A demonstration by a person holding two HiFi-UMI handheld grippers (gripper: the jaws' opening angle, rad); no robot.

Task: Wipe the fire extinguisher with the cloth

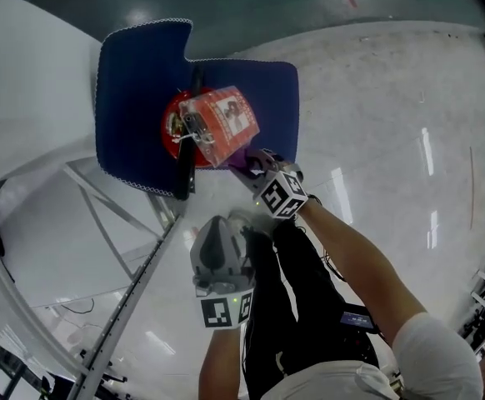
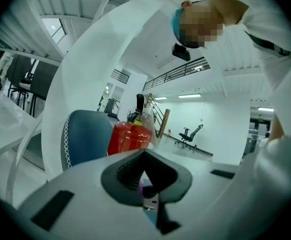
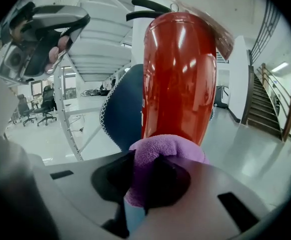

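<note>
In the head view, the red fire extinguisher (image 1: 176,127) stood upright on a blue mat (image 1: 130,82) on the floor, its long axis vertical and its top toward the camera. The right gripper (image 1: 249,167) held the purple cloth (image 1: 241,157) at its side, and the left gripper (image 1: 217,223) was set back nearer the person. In the left gripper view, the 2 jaws were pressed together on nothing and pointed toward the extinguisher. In the right gripper view, the jaws pinched the bunched cloth right at the red cylinder, whose handle was uppermost.
</note>
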